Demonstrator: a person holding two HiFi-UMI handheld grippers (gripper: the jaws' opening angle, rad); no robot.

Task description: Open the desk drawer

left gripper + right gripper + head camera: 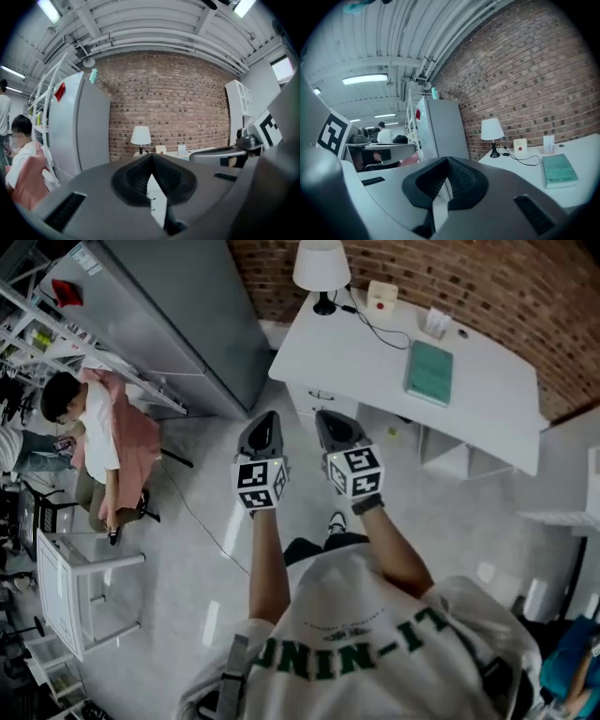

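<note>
The white desk (487, 404) stands against the brick wall at the upper right of the head view. Its drawer front (322, 397) with a small handle faces me under the desk's left end. My left gripper (266, 418) and right gripper (328, 416) are held side by side in the air, short of the drawer and pointing at it. Neither touches anything. In the left gripper view the left gripper (151, 159) has its jaws shut and empty. The right gripper (447, 161) also shows its jaws met at the tip with nothing between them.
On the desk are a white lamp (321, 268), a teal book (429, 371) and a small white box with a red button (381, 296). A tall grey cabinet (178, 315) stands left of the desk. A person (94, 437) sits at far left by a white cart (75, 587).
</note>
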